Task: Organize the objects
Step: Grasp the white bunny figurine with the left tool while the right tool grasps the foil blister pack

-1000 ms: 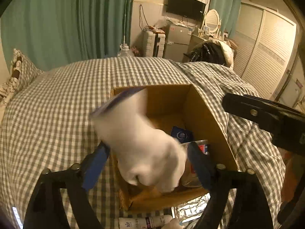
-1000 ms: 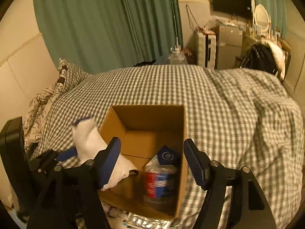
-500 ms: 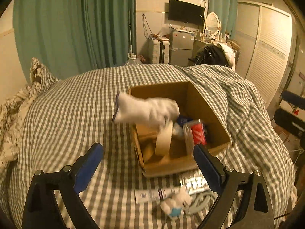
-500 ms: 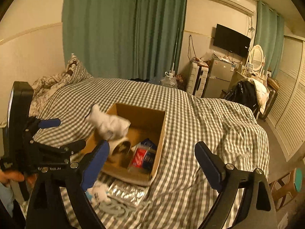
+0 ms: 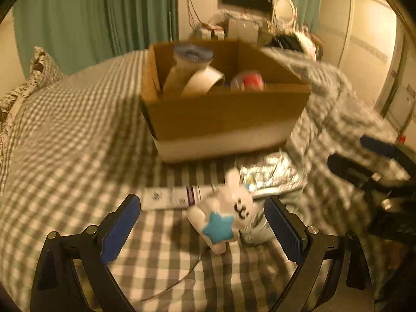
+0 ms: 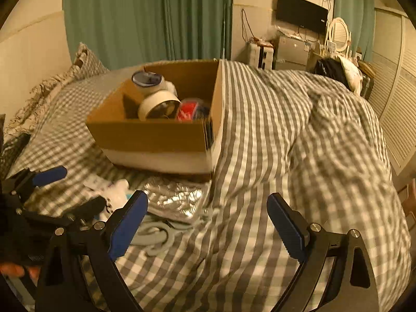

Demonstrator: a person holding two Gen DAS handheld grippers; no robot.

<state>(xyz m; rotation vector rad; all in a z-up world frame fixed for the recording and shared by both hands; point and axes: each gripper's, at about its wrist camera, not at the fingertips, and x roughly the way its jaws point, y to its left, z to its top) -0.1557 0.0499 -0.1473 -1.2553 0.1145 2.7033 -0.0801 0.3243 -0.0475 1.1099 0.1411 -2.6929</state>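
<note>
Our left tongs [image 5: 202, 225] gape empty over the rabbit toy [image 5: 226, 213] on the bed [image 5: 65, 143]; the far box [image 5: 223, 114] already holds tape rolls. Our right tongs [image 6: 206, 222] gape empty; near left, foil pack [image 6: 176, 200] and grey cable [image 6: 153, 236] remain out.

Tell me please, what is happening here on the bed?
A person is tidying loose items into a cardboard box on the checked bed. A sock, tape roll and red can are inside. Both hand-held grippers are open and empty; the left hand-held gripper frames a white bunny toy, beside a tube and foil pack.
</note>
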